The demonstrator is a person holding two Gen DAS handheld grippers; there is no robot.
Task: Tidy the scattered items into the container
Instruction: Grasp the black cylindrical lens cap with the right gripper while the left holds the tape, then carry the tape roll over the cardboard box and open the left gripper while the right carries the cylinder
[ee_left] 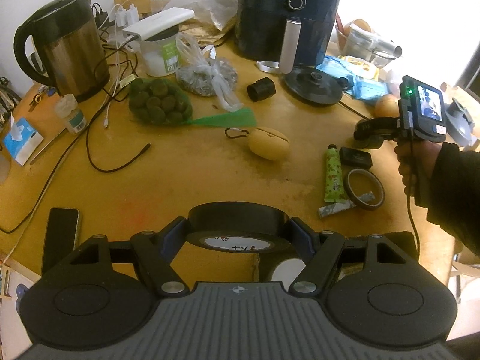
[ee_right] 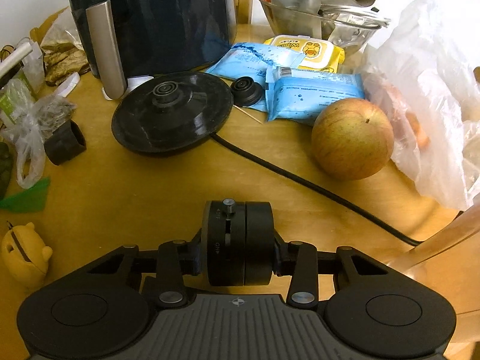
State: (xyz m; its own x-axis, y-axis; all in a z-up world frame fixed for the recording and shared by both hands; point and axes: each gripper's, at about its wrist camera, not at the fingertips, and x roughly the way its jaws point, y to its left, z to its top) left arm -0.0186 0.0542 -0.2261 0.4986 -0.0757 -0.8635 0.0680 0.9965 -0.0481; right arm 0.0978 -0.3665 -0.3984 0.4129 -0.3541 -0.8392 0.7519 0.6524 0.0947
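Left claw (ee_left: 239,234) clamps black tape roll (ee_left: 239,225), bottom centre. Right claw (ee_right: 238,255) grips black switch puck (ee_right: 238,244) above tabletop (ee_right: 135,186).

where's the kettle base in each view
Left wrist view: the kettle base sits upper right of centre, just in front of the air fryer.
Right wrist view: the kettle base lies left of centre, its cord running off to the lower right.
Shared landmark: the air fryer, standing directly behind the base in both.
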